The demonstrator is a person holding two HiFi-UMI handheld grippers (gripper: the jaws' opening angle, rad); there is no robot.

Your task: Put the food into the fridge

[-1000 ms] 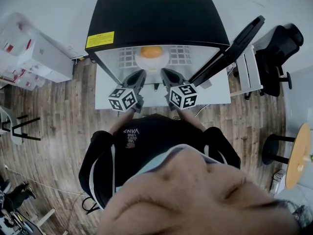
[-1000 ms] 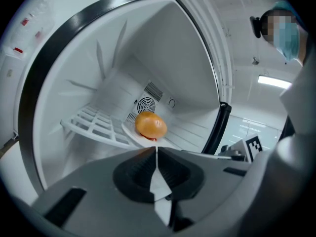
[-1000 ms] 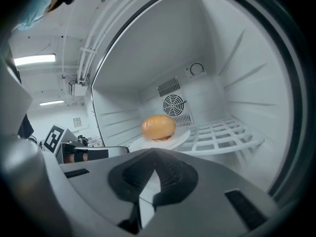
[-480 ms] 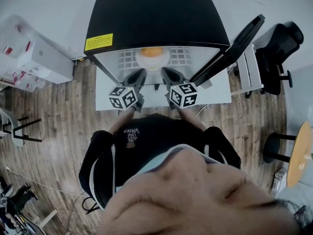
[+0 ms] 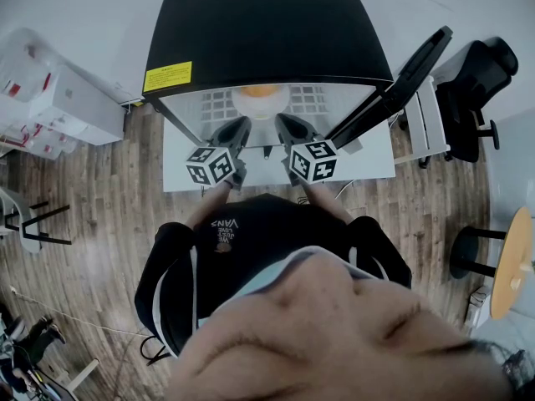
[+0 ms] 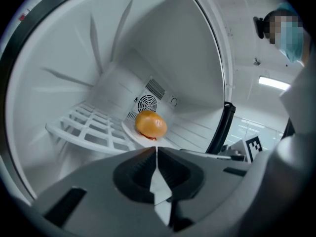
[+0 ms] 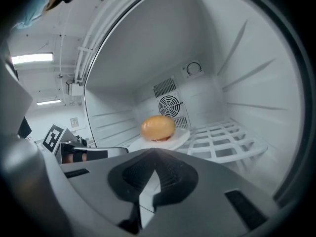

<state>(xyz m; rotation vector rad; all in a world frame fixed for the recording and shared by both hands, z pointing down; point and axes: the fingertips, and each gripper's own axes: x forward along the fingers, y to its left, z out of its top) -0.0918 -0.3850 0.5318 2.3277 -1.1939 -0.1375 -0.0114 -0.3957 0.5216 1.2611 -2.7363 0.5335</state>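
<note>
An orange bun [image 6: 151, 124] [image 7: 158, 127] [image 5: 259, 92] lies on a white plate [image 7: 181, 137] [image 6: 129, 128] on the white wire shelf [image 6: 86, 130] [image 7: 222, 139] inside the open black fridge [image 5: 267, 32]. My left gripper [image 5: 238, 128] [image 6: 156, 149] is shut and empty, in front of the fridge mouth, short of the plate. Beside it my right gripper [image 5: 284, 126] [image 7: 150, 152] is also shut with nothing in it. Both point into the fridge.
The fridge door [image 5: 393, 82] stands open at the right. White boxes [image 5: 58, 90] stand at the left, a black office chair [image 5: 472, 98] at the right, a round wooden table [image 5: 510, 266] at the far right. The floor is wood.
</note>
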